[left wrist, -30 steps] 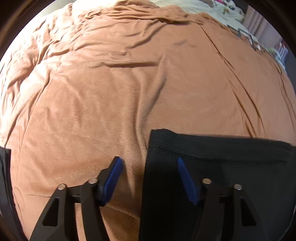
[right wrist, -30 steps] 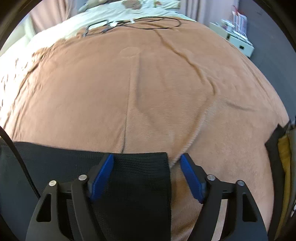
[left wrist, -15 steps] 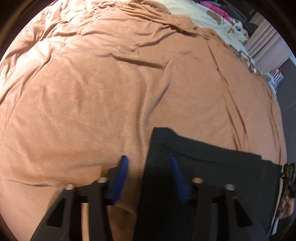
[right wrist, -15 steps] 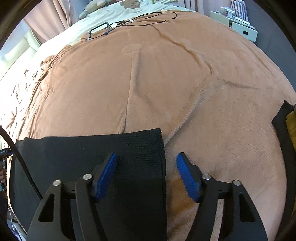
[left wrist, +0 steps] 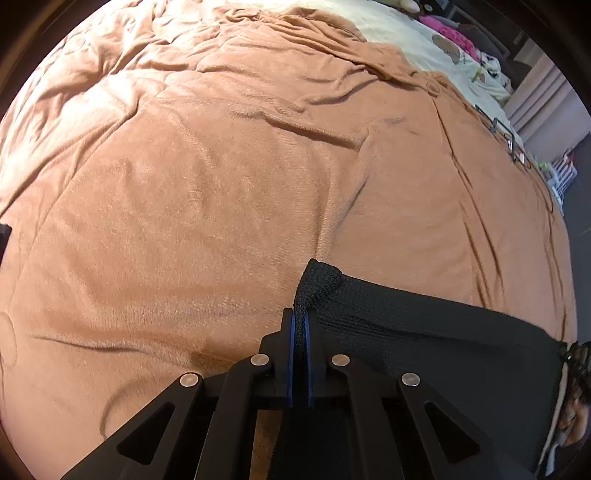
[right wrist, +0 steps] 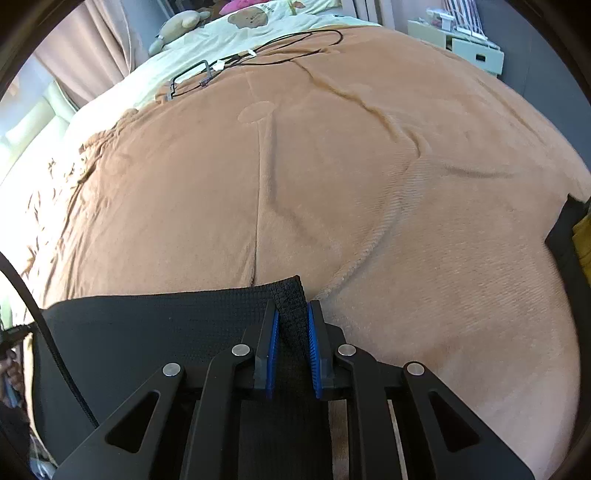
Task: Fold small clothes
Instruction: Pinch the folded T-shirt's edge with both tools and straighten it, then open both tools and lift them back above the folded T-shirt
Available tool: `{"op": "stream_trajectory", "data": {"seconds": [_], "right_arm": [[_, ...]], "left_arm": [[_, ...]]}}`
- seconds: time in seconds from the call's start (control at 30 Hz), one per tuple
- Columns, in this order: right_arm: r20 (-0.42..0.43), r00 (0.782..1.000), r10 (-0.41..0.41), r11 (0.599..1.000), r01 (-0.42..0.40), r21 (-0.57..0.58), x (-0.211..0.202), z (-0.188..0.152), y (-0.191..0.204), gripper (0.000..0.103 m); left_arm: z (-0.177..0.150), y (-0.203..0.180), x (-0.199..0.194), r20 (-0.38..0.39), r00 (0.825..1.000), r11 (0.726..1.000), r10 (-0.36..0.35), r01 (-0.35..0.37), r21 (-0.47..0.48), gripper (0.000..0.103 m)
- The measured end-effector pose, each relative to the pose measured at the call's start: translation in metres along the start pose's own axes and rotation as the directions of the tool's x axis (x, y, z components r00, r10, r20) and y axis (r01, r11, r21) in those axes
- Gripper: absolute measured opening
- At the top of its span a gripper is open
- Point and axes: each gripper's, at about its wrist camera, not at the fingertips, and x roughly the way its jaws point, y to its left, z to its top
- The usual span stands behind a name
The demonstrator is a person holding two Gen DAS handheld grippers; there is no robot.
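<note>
A black knit garment (left wrist: 424, 332) lies flat on a brown fleece blanket (left wrist: 221, 184), running to the lower right in the left wrist view. My left gripper (left wrist: 300, 314) is shut on its near left corner, and the fabric bunches up just past the fingertips. In the right wrist view the same garment (right wrist: 166, 325) spreads to the lower left over the blanket (right wrist: 332, 184). My right gripper (right wrist: 291, 314) is closing on its right corner, with a pinched strip of fabric filling the gap between the blue pads (right wrist: 273, 332).
At the far end lie a cream sheet with bear prints (right wrist: 251, 22), a soft toy (right wrist: 177, 26) and a black cable (right wrist: 295, 44). A white storage box (right wrist: 476, 51) stands beyond the bed. A black and yellow item (right wrist: 569, 236) sits at the blanket's right edge.
Both grippers have gone from wide open astride the garment's corners to closed on them. The left corner is now bunched and slightly raised. The left view has shifted.
</note>
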Motion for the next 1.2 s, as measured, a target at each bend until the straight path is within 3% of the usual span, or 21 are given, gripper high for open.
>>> {"op": "stream_trajectory", "data": {"seconds": [0.13,0.17,0.23,0.27,0.3,0.43,0.53,0.7,0.87,0.97,1.13,1.2], "right_arm": [[0.014,1.000,-0.009,1.000,0.009,0.000,-0.021,-0.004,0.005,0.012],[0.010,1.000,-0.017,1.000,0.017,-0.003,-0.027,-0.006,0.007,0.018],[0.022,1.000,-0.021,1.000,0.021,-0.009,-0.039,-0.012,0.010,0.047],[0.036,0.999,-0.019,1.000,0.020,-0.014,-0.048,-0.016,0.011,0.071],[0.044,0.999,-0.012,1.000,0.013,-0.019,-0.054,-0.020,0.012,0.080],[0.031,0.999,-0.010,0.999,0.011,-0.047,-0.072,-0.041,0.025,0.080],[0.011,1.000,-0.019,0.998,0.020,-0.064,-0.082,-0.059,0.032,0.080],[0.014,0.999,-0.042,0.994,0.043,-0.099,-0.101,-0.079,0.040,0.080],[0.047,0.999,0.022,0.997,-0.018,-0.082,-0.128,-0.102,0.040,0.080],[0.043,0.998,0.053,0.996,-0.049,-0.077,-0.139,-0.117,0.037,0.080],[0.079,0.997,-0.019,0.996,0.025,-0.082,-0.160,-0.139,0.037,0.080],[0.088,0.996,-0.013,0.996,0.020,-0.085,-0.169,-0.146,0.040,0.080]], "left_arm": [[-0.006,-0.002,-0.012,-0.025,0.999,0.999,-0.029,0.029,-0.017,0.009],[-0.008,-0.002,-0.016,-0.024,0.999,1.000,-0.027,0.027,-0.015,0.010],[-0.014,-0.002,-0.024,-0.022,0.999,0.999,-0.039,0.039,-0.022,0.021],[-0.016,0.000,-0.028,-0.018,0.999,0.998,-0.049,0.048,-0.030,0.024],[-0.019,0.000,-0.032,-0.014,0.998,0.998,-0.054,0.053,-0.036,0.032],[-0.036,-0.001,-0.053,0.016,0.998,0.998,-0.062,0.062,-0.023,0.062],[-0.048,-0.004,-0.065,0.034,0.997,0.998,-0.067,0.067,-0.011,0.075],[-0.073,-0.005,-0.086,0.057,0.995,0.996,-0.085,0.085,-0.002,0.083],[-0.093,-0.002,-0.098,0.061,0.997,0.999,-0.040,0.041,-0.022,0.087],[-0.104,-0.001,-0.109,0.080,0.995,0.998,-0.053,0.054,-0.011,0.088],[-0.122,-0.006,-0.131,0.119,0.986,0.992,-0.120,0.117,0.038,0.098],[-0.131,-0.011,-0.148,0.182,0.977,0.991,-0.114,0.101,0.082,0.103]]}}
